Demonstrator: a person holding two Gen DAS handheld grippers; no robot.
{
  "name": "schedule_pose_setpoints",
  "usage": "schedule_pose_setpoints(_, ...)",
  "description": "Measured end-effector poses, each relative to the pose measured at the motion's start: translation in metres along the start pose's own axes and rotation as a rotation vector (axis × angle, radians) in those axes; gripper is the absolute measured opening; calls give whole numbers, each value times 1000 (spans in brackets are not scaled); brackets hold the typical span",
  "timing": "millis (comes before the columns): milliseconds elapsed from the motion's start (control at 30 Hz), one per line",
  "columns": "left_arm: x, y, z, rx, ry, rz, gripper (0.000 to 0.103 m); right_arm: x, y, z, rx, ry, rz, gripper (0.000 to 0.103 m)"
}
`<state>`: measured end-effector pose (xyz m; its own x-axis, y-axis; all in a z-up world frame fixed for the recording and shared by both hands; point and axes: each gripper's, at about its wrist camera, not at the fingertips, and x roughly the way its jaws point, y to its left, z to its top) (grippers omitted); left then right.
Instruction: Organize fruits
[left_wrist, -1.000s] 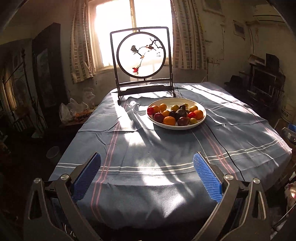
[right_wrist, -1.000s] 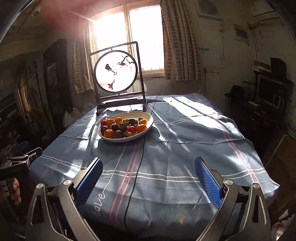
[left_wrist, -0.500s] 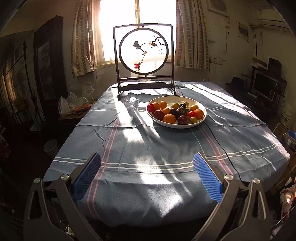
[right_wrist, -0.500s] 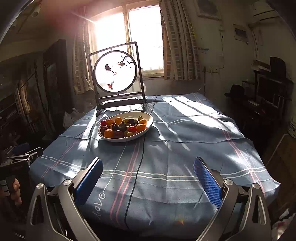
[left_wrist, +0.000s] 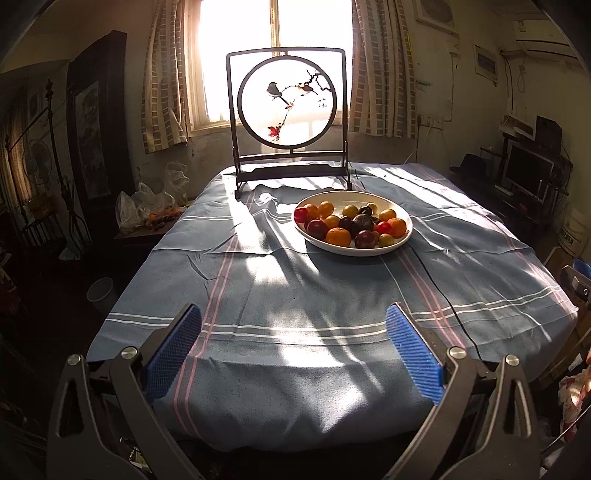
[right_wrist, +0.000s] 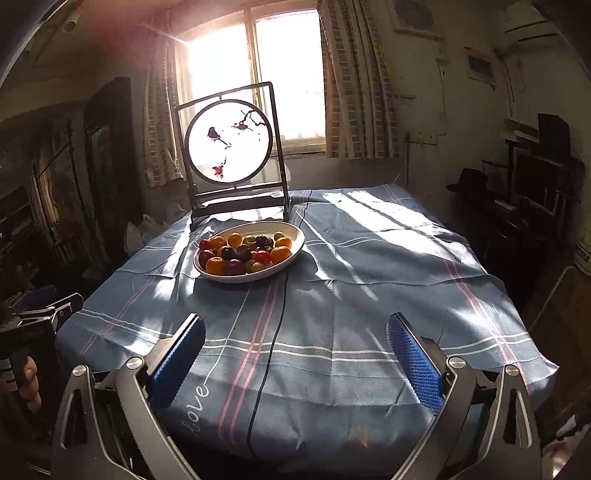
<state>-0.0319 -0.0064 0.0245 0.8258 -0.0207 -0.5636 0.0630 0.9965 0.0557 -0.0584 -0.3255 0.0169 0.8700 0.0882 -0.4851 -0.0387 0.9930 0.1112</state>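
Note:
A white oval bowl (left_wrist: 402, 236) (right_wrist: 297, 236) rests toward the far side of the table, which is covered by a blue striped cloth (left_wrist: 295, 288) (right_wrist: 369, 280). It holds several small fruits: oranges (left_wrist: 338, 236) (right_wrist: 215, 265), dark plums (left_wrist: 317, 228) (right_wrist: 235, 266), red ones (left_wrist: 301, 214) (right_wrist: 263, 256) and yellow-green ones. My left gripper (left_wrist: 293, 347) hangs open over the table's near edge, far short of the bowl. My right gripper (right_wrist: 295, 350) is open too, near the front edge, with the bowl ahead and to its left. Neither holds anything.
A dark framed round screen painted with birds (left_wrist: 287, 99) (right_wrist: 229, 142) stands just behind the bowl, before a bright window. A thin black cable (left_wrist: 443, 295) (right_wrist: 280, 314) runs across the cloth from the bowl to the front edge. Shelves and a monitor (left_wrist: 528, 170) line the right wall.
The left wrist view has swung rightward and lifted a little, so the bowl and screen sit more centred. The right wrist view has barely shifted. Both grippers stay open.

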Motion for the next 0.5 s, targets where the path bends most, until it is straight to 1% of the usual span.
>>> schedule_pose_setpoints(267,0,0,1,2,-1,-6,98,1,0,1,5,4,-2,99)
schedule_pose_setpoints(433,1,2,1,-6,-1,-28,98,3,-1,1,9,10,-5,99)
schedule_pose_setpoints(500,2,2,1,-5,-8,-21,98,4,-1,1,9,9,-4,99)
